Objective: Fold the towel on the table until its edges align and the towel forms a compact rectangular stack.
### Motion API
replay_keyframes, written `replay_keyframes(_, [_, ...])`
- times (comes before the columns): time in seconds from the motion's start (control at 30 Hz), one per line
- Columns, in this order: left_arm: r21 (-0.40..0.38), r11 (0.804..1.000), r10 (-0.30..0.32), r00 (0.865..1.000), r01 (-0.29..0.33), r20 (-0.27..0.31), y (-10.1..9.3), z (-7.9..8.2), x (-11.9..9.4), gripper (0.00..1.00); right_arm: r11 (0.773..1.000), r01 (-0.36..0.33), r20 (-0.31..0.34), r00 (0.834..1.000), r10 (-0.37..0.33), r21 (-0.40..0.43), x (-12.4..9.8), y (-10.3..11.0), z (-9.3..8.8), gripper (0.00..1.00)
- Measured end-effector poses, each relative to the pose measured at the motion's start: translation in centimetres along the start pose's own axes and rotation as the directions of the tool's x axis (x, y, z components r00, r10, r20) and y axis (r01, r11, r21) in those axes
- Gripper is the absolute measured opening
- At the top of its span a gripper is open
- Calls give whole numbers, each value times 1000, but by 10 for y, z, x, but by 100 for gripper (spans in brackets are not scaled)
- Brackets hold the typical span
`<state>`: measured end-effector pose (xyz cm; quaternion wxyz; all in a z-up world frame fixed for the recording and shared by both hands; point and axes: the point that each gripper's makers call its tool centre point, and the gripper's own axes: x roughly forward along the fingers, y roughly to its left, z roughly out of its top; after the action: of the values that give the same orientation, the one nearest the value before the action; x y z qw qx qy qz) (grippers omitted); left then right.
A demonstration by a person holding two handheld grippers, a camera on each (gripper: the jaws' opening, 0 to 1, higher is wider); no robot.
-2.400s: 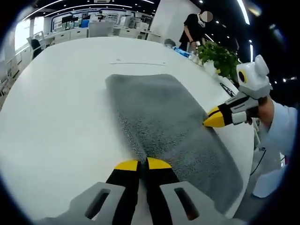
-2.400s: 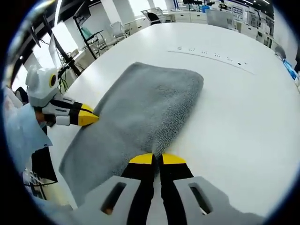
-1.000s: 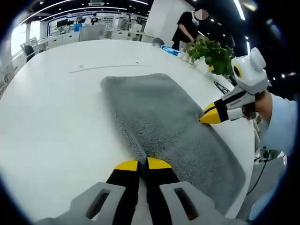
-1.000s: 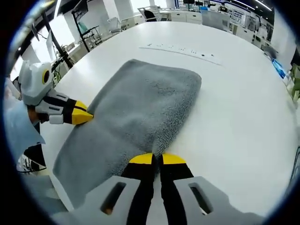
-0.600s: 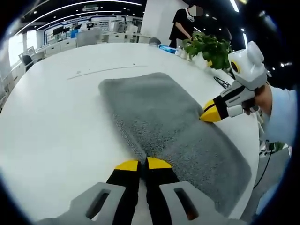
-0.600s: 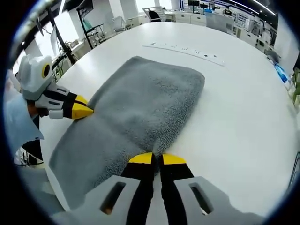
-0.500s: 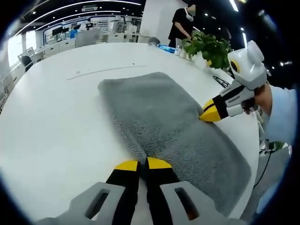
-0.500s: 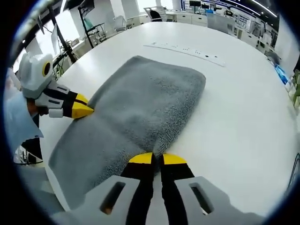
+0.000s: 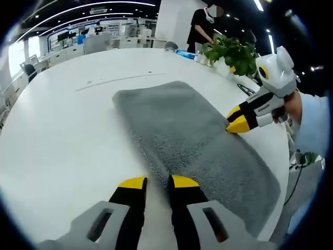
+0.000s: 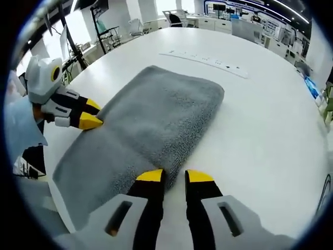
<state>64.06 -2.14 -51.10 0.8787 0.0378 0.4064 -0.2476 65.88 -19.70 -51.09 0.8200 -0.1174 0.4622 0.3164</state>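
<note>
Towel (image 9: 192, 135), a long grey strip on the white table (image 9: 62, 130), runs lengthwise between both grippers. Left gripper (image 9: 158, 182) and right gripper (image 10: 175, 176) sit at opposite long edges near mid-length, jaws apart, gripping nothing, equally near.

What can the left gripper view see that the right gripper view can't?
In the left gripper view alone: a green potted plant at the table's far edge and a person in black standing behind it. In the right gripper view alone: a long white power strip lying on the table beyond the towel. Both share the folded grey towel on the white table, with the left gripper and the right gripper open at opposite edges of it.
</note>
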Motion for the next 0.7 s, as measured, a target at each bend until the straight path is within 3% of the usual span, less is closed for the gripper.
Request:
replay_keyframes(0.43, [29, 999, 23, 1000, -23, -5, 15, -6, -9, 21, 1000, 24, 10, 1000, -24, -15, -16, -12, -6, 13])
replay_keyframes(0.7, [28, 999, 43, 999, -43, 11, 25, -14, -28, 20, 998, 3, 36, 999, 0, -60, -28, 2, -5, 13])
